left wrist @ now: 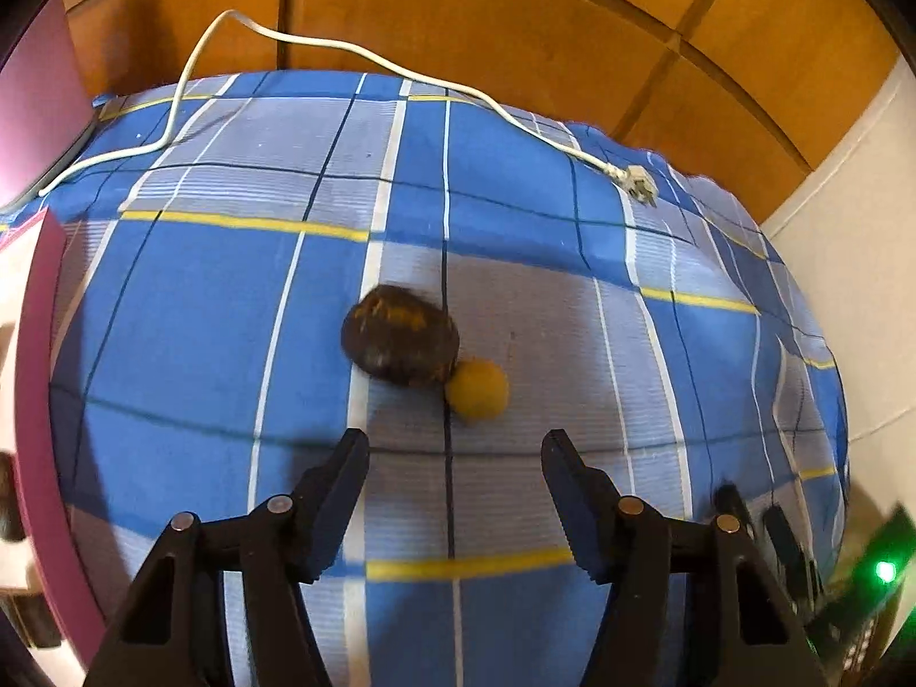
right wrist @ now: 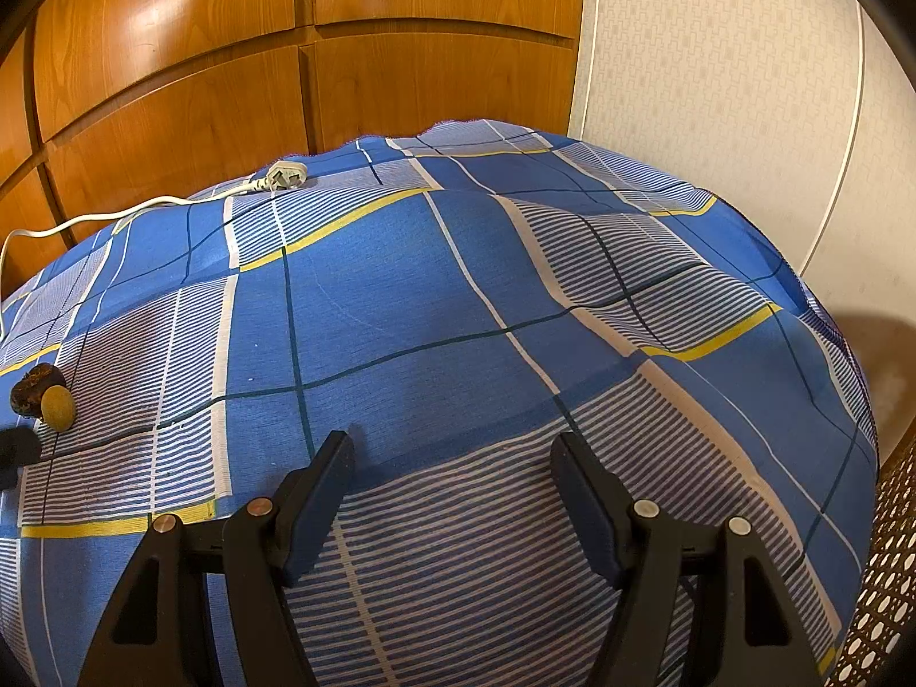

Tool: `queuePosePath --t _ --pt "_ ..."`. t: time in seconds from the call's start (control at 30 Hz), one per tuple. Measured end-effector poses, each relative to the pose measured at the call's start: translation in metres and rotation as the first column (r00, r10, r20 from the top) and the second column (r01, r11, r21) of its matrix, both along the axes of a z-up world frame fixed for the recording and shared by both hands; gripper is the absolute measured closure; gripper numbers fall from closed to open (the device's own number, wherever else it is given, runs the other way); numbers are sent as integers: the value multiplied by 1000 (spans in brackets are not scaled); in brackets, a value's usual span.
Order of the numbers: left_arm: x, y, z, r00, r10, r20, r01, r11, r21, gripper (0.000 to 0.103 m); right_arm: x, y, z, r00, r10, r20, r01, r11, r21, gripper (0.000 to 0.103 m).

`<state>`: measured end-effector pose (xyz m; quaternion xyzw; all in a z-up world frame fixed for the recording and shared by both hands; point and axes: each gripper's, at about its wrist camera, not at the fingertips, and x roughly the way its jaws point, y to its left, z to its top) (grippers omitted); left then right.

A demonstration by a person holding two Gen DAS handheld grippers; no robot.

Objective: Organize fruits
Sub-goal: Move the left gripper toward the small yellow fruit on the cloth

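a blue plaid cloth (right wrist: 435, 297), crossed by white, dark and yellow lines, covers the whole work surface and falls away at its edges. behind it stands a wall of wooden panels (right wrist: 172, 74); to the right of those, pale patterned wallpaper (right wrist: 715, 86). a magenta panel (left wrist: 34, 114) shows at the left rim of the left wrist view, and a strip of woven cane (right wrist: 887, 572) at the lower right of the right wrist view. no bowl, basket or tray shows in either view.

a white cord (left wrist: 355, 51) runs from the left edge across the back of the cloth and ends in a plug (left wrist: 638, 177) lying near the far edge.

two fruits lie on a striped patch of the cloth. the dark fruit (left wrist: 401, 335), brown and mottled, is the bigger; the yellow fruit (left wrist: 477, 389), small and round, touches its near right side.

the left gripper (left wrist: 455, 446) hangs above the cloth just short of the pair, fingers spread with nothing between them, touching neither fruit. the right gripper (right wrist: 452, 449) hovers over bare cloth well to the right of the fruits, fingers likewise spread and empty.
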<state>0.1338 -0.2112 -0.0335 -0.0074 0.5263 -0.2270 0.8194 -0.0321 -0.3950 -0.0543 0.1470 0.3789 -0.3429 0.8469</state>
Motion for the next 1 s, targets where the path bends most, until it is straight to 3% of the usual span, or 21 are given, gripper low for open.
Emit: queuePosePath --t 0.1,0.3,0.43,0.57,0.8,1.0 --pt "10 -12 -5 1000 -4 7 4 1000 30 52 0 0 0 1000 0 0 0 1000 0 30" --pt "23 -25 -11 999 14 31 -16 998 58 53 1 0 0 1000 0 1 0 1000 0 30" --pt "16 -18 -13 997 -44 71 40 997 68 77 2 -2 2 1000 1 1 -1 1000 -2 30" --pt "4 1 -10 996 -80 43 79 997 21 78 3 -3 2 1000 1 2 -1 1000 -3 30" --pt "-36 34 -8 991 -127 39 127 992 -1 77 2 -2 1 1000 1 3 -1 1000 -3 30" --pt "-45 45 -7 990 -139 23 139 990 -23 75 1 -3 1 1000 1 3 -1 1000 -3 30"
